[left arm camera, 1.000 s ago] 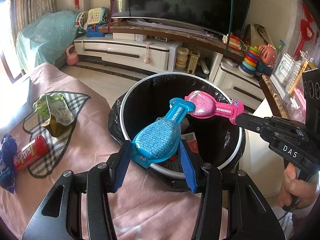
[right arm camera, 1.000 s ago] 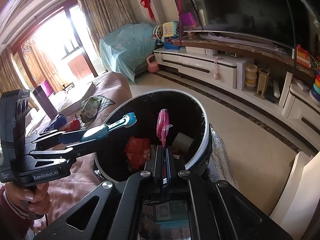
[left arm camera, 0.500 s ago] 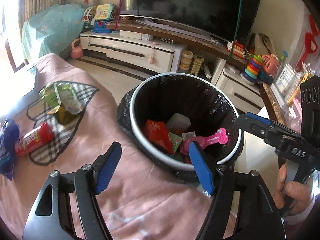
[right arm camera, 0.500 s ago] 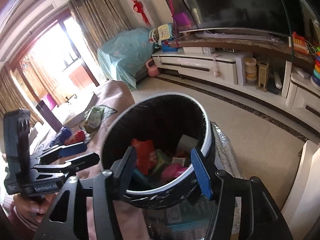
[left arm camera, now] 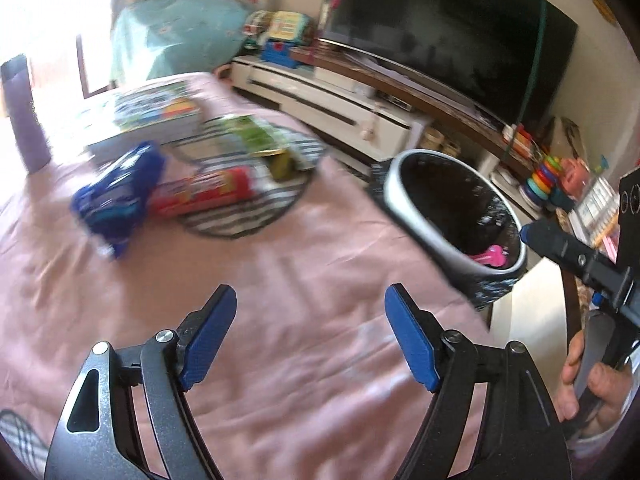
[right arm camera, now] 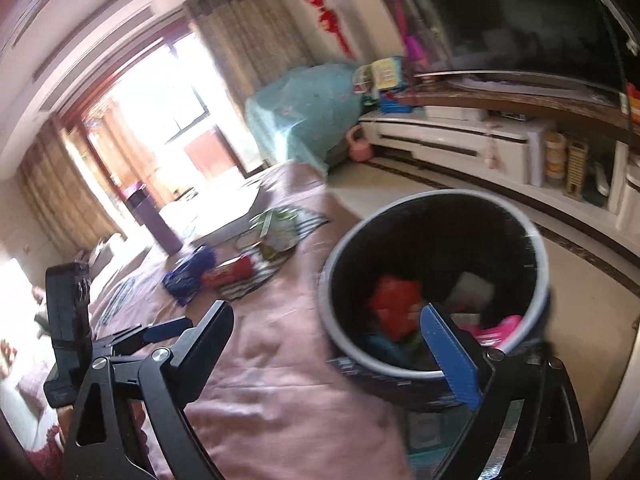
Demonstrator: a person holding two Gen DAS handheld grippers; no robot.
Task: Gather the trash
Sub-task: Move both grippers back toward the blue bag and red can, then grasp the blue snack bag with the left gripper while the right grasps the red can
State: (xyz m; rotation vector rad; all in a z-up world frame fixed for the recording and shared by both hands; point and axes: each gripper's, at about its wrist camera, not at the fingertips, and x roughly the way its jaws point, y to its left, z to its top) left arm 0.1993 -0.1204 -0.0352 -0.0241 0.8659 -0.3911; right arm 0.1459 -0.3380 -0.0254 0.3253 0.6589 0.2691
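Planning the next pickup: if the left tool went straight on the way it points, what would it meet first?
Probably the bare pink cloth. The left tool is open and aims at the cloth short of the red packet and blue wrapper; blur makes depth uncertain.

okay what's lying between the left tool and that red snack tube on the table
Only bare pink tablecloth lies between the left tool and the red snack tube; the left wrist view shows it.
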